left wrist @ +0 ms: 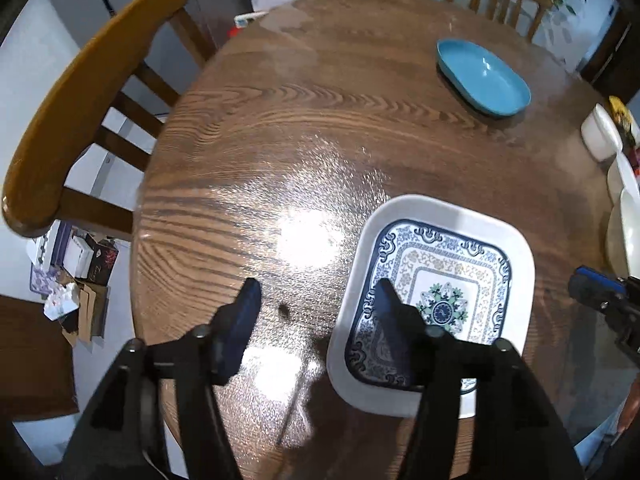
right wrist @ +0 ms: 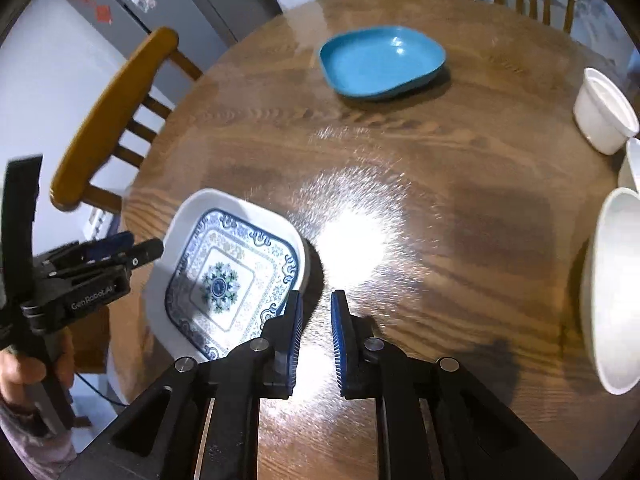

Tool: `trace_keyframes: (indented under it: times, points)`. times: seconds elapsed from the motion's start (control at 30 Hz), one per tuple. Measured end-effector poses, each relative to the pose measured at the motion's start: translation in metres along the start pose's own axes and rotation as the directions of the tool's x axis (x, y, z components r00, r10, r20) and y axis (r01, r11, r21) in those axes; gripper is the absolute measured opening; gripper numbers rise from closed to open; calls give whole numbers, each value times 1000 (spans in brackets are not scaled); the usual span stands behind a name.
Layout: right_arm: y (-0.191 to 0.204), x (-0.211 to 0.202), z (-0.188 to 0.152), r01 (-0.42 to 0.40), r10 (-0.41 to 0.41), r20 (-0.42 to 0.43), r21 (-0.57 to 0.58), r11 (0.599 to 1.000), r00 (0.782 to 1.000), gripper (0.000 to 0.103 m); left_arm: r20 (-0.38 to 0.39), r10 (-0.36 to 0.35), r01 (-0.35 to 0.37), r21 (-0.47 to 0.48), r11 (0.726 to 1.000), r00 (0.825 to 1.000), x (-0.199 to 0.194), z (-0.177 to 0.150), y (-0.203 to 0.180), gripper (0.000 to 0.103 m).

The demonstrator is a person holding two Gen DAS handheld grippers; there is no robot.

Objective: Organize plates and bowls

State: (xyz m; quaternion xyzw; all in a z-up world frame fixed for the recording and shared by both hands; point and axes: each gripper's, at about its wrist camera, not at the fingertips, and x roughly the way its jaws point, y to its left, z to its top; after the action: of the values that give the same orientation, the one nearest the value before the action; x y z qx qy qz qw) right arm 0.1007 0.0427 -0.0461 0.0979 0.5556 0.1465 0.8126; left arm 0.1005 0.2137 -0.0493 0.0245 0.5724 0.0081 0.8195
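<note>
- My left gripper point(left wrist: 316, 300) hangs nearest, released, its jaws wide apart over the rim of the patterned square plate point(left wrist: 436, 280), gripping nothing.
- That plate lies flat near the table point(left wrist: 280, 120) edge.
- My right gripper point(right wrist: 316, 316) stands just right of the plate, jaws slightly parted, empty.
- The blue plate point(right wrist: 380, 62) lies well beyond both, nearer my right.

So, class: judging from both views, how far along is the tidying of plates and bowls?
Early. Done: the patterned plate lies flat on the table, released. In hand: nothing; the left tongs stand open over its edge, and the right tongs are slightly apart and empty. Left: the blue plate and white bowls sit separate, unstacked.
</note>
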Motion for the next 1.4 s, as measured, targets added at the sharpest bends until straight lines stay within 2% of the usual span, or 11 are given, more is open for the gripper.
trace_keyframes:
  times: [0.07,0.13,0.2,0.27,0.57,0.77,0.83,0.9,0.97,1.1,1.4]
  points:
    - [-4,-7,0,4,-4,17,3,1000,1000,14,20,-2,3,-16,1000,1000,-7,-1,0,65]
    - [-14,-24,-1,14,-14,54,13,1000,998,17,47,-17,18,-21,1000,999,-15,-2,-7,76]
    - [-19,-34,-1,25,-26,80,19,1000,996,35,80,-25,26,-7,1000,996,-23,-4,-18,81]
    - [-25,-46,-3,38,-40,114,22,999,993,46,102,-33,32,11,999,994,-30,-4,-26,85]
    - [-47,-88,-13,58,-62,197,27,998,978,47,220,-74,55,92,994,973,-71,-3,-76,93]
    - [-60,-115,-15,90,-97,245,38,995,965,47,239,-129,109,96,989,962,-81,-2,-98,100]
    - [-63,-124,-14,104,-112,263,42,994,958,47,251,-102,78,103,992,962,-85,0,-109,100]
    - [-66,-132,-14,114,-120,279,39,993,953,47,266,-112,85,109,990,957,-90,1,-118,100]
    - [-67,-141,-12,128,-134,298,41,991,945,47,285,-129,99,117,988,950,-99,1,-126,100]
    - [-72,-157,-9,128,-134,333,40,991,934,48,357,-118,72,142,987,927,-120,2,-141,100]
    - [-72,-176,5,151,-143,371,7,989,917,48,451,-86,17,156,988,888,-144,16,-153,101]
